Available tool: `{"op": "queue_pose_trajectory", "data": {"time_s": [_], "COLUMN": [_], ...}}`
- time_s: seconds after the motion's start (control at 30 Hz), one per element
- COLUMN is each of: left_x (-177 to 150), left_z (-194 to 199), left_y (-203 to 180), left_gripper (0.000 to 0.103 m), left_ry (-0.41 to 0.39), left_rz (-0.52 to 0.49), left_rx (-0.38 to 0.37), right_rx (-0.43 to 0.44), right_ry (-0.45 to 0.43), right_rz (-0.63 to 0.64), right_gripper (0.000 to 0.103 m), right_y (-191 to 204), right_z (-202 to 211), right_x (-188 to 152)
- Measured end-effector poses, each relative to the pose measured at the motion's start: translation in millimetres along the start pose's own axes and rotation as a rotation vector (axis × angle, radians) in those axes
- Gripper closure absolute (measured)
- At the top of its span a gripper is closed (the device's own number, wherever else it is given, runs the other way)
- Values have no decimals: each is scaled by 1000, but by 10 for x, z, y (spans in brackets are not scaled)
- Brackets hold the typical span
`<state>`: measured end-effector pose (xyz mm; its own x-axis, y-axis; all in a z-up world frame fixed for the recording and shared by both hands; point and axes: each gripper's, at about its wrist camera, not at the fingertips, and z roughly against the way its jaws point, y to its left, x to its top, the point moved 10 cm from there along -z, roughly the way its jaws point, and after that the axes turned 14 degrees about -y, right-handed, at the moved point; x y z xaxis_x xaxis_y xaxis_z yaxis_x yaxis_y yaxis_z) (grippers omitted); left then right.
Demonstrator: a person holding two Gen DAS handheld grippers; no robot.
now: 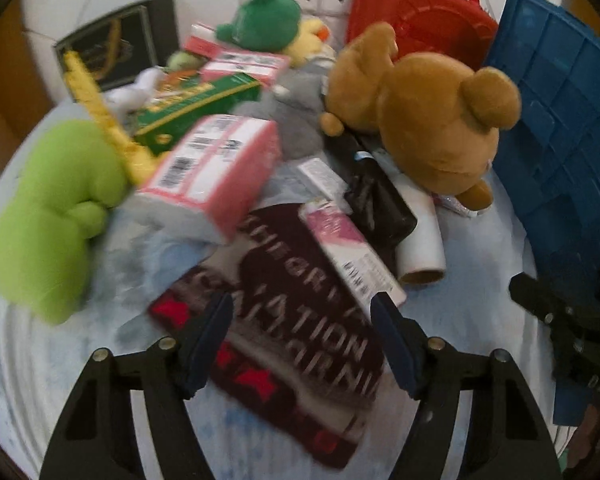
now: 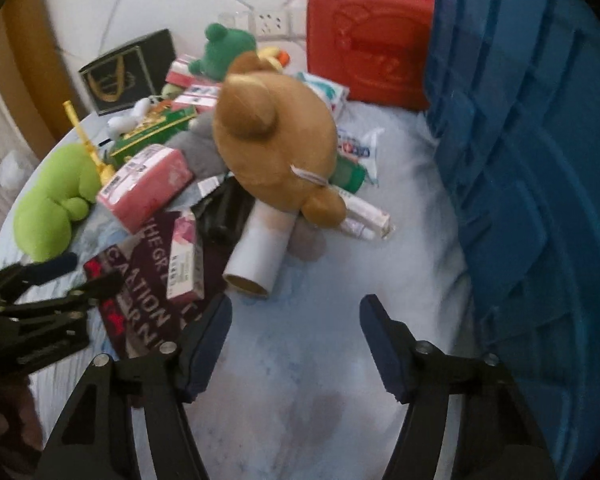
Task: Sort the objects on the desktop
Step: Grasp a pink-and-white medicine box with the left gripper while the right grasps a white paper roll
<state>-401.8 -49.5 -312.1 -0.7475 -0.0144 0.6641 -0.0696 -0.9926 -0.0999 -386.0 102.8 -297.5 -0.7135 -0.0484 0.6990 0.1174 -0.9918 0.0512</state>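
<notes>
Your left gripper (image 1: 302,316) part open over the maroon book (image 1: 300,320) at lower centre, gripping nothing, your right gripper (image 2: 296,320) part open over bare cloth (image 2: 320,280), book at its left

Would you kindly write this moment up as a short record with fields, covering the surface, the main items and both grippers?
surface: pale blue cloth
nearest item: dark red book, small pink box lying on it
soft toys: brown bear, lime green plush
containers: blue crate, red case
left gripper: open, above the book
right gripper: open, over bare cloth
</notes>
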Motion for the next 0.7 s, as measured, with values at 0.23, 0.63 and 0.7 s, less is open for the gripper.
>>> {"op": "queue_pose_trajectory", "data": {"time_s": [0.23,0.63,0.7], "left_x": [-13,31,45], "left_z": [-542,-781,-787], "left_y": [-244,20,8], "left_gripper": [32,50,55], "left_ry": [84,86,81], "left_rz": [-23,-90,-94], "left_rx": [-85,-20,-11], "right_rx": [6,65,52], "right_ry": [49,154,164], "right_rz": [-57,-95,-80], "right_gripper": [36,39,41], "right_y": [-50,200,187], "right_z": [-433,-1119,-1190], "right_x": [95,-36,-72]}}
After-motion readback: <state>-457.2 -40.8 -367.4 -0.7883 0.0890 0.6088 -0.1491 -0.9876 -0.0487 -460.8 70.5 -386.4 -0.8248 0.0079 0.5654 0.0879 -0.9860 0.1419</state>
